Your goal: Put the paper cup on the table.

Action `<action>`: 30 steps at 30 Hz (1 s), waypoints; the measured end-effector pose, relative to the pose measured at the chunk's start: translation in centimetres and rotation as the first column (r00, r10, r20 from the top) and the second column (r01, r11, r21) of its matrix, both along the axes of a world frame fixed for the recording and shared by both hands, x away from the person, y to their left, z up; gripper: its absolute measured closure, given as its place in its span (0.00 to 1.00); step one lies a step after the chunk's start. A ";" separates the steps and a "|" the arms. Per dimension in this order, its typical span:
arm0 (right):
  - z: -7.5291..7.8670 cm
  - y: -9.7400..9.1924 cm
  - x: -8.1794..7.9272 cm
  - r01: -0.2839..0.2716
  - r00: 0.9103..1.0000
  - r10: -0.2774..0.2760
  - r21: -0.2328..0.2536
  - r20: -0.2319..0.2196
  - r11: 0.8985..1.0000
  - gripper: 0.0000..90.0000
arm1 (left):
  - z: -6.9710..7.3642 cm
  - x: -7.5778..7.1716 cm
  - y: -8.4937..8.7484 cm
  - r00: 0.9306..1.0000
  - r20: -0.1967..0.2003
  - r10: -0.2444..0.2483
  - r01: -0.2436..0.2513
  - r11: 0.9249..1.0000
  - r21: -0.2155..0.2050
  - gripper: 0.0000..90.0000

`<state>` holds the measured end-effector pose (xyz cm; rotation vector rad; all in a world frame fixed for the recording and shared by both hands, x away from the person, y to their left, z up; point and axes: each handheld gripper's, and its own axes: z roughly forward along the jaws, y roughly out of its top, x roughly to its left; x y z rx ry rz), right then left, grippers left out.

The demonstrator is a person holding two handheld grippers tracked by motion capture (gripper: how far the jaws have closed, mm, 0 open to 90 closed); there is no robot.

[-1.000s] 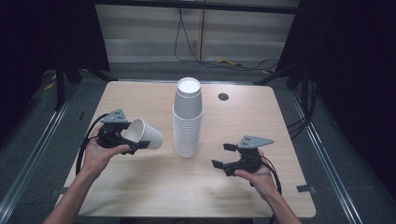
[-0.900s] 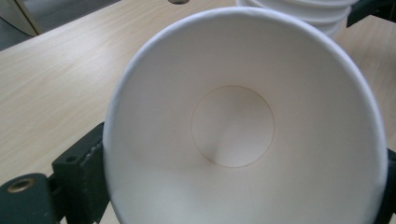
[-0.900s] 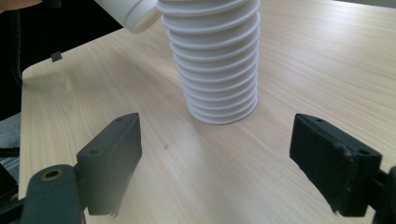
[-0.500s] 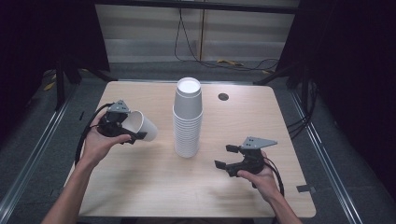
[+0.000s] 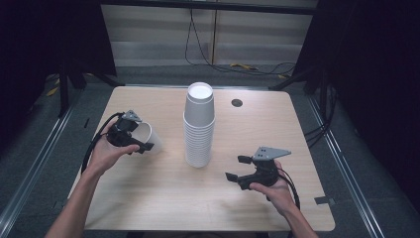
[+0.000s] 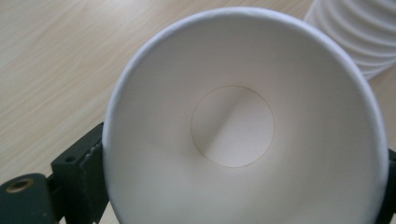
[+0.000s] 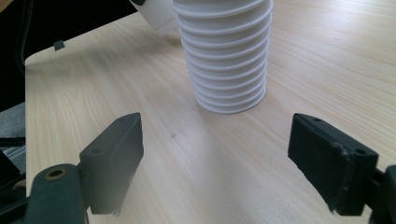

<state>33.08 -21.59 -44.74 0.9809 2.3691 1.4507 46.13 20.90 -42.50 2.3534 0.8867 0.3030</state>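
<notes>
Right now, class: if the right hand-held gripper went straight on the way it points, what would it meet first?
Probably the stack of paper cups: the open right hand-held gripper faces the stack's base across bare table, with nothing between them.

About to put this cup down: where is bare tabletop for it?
Bare wood lies on the table between the left tongs holding the cup and the near edge, also between the cup stack and the right tongs. Nothing crowds it.

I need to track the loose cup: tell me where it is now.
In the high view the single paper cup lies on its side in the left tongs, at the table's left, just left of the cup stack.
</notes>
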 end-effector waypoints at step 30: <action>-0.3 0.2 0.2 -0.028 0.999 0.028 -0.010 -0.019 1.000 0.20 | -2.7 2.9 -2.7 0.996 -0.092 -0.002 0.013 0.993 0.114 0.15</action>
